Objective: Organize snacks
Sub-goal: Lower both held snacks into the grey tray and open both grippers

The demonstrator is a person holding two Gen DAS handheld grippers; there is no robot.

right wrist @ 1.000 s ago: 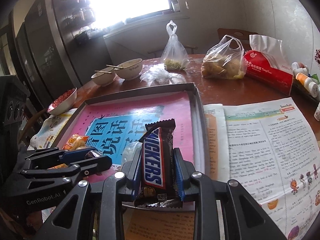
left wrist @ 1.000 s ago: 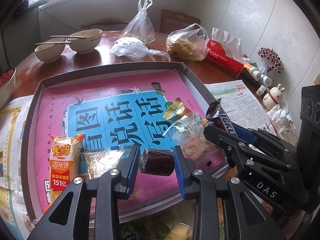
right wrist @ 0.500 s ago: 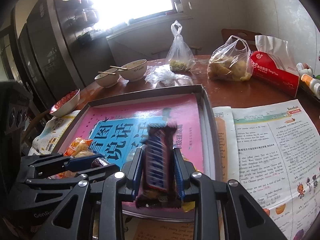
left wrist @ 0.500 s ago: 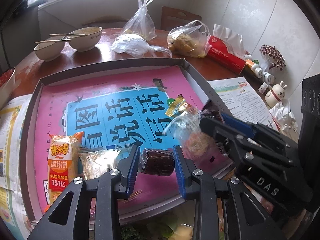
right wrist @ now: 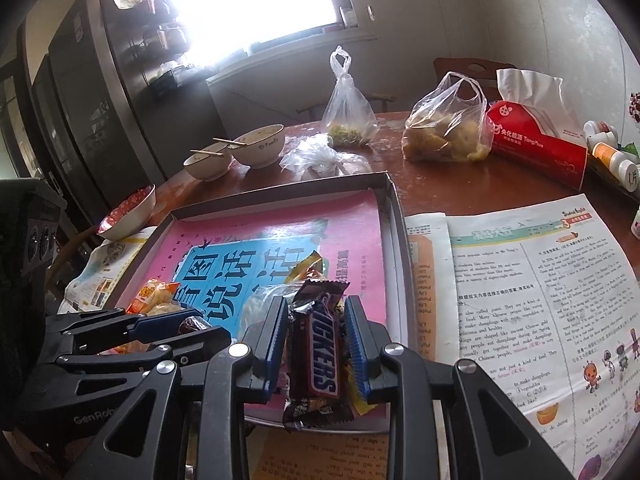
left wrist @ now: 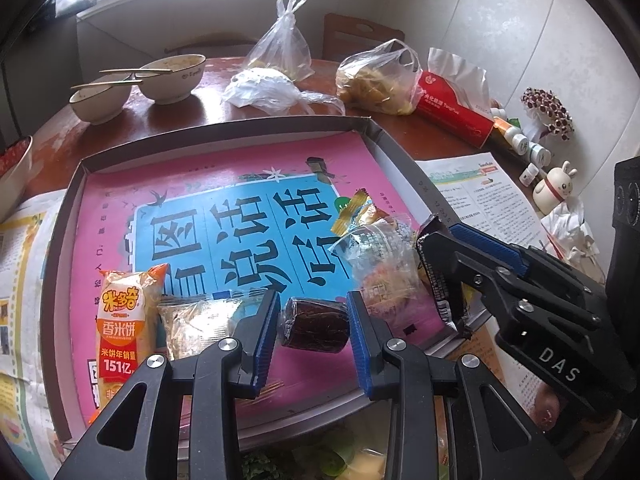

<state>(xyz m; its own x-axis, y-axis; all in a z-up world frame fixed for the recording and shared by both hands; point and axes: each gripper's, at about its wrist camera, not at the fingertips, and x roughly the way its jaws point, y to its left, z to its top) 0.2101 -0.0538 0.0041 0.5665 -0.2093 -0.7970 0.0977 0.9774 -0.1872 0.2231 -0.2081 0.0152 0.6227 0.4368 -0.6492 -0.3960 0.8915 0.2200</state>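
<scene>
A shallow grey cardboard tray (left wrist: 224, 130), lined with a pink and blue printed sheet (left wrist: 224, 216), lies on a brown wooden table (left wrist: 200, 108) and holds the snacks. At the tray's near left corner lies an orange rice-cracker packet (left wrist: 118, 320), and just beside it, toward the tray's middle, a clear-wrapped pale cake (left wrist: 196, 320). Near the tray's right wall sit a yellow-wrapped candy (left wrist: 356, 212) and a crumpled clear wrapper (left wrist: 376, 256) with a round pastry inside.

The left gripper (left wrist: 314, 324) is clamped on a small dark brown wrapped cake (left wrist: 314, 324) over the tray's near edge, its blue pads pressing both ends. The right gripper (right wrist: 316, 348) is clamped on a Snickers bar (right wrist: 318, 356), which stands lengthwise between the pads over the tray's near right corner; whether the bar touches the tray floor cannot be told.

Beyond the tray's far wall stand two pale bowls (left wrist: 174, 78) with chopsticks laid across them; the farther one shows a little food. Past the tray's far right corner are a tied clear bag (left wrist: 284, 48), a crumpled white bag (left wrist: 260, 88) and a clear bag of yellowish food (left wrist: 376, 80), then a red tissue pack (left wrist: 456, 108). To the tray's right lies a printed newspaper (right wrist: 532, 292); to its left, a bowl of red food (right wrist: 128, 212).
</scene>
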